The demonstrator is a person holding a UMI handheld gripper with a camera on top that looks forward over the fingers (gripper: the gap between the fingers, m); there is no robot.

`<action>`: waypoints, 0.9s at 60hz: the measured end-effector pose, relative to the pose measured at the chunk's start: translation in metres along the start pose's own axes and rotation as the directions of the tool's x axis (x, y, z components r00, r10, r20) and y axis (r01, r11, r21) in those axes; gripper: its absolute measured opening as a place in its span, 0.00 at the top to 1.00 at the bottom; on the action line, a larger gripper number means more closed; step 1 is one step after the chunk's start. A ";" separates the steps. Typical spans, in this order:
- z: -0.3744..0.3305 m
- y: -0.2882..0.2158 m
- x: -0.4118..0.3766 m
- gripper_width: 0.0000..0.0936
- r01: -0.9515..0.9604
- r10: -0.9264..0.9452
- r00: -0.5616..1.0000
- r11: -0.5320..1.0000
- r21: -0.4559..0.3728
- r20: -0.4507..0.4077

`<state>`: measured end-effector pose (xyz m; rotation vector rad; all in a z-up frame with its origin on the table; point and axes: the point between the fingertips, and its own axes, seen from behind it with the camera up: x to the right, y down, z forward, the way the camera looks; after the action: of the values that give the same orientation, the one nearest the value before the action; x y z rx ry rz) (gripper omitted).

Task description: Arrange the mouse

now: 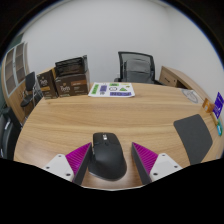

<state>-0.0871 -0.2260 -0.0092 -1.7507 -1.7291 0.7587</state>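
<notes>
The black mouse (110,156) rests on the wooden worktop (110,118) between the tongs (112,160), whose purple pads (78,157) stand apart, gaps either side.

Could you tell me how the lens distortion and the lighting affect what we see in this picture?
Gripper view: the wide-angle lens bends the round wooden table's edge and the room behind it; lighting is even, with only a soft shadow under the black mouse, which stands between the open gripper's fingers; the mouse pad beyond reads sharp, while the boxes at the far side look small and less clear.
</notes>
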 end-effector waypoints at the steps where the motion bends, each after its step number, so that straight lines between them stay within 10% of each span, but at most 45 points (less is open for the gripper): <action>1: 0.000 0.000 -0.001 0.15 -0.005 0.005 1.000 1.000 -0.001 0.005; 22: -0.001 0.001 -0.004 0.56 -0.012 0.012 1.000 1.000 -0.015 0.024; 54: -0.075 -0.056 0.012 0.60 0.026 -0.029 0.997 0.999 0.036 0.068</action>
<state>-0.0708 -0.2134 0.0832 -1.6927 -1.7705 0.8407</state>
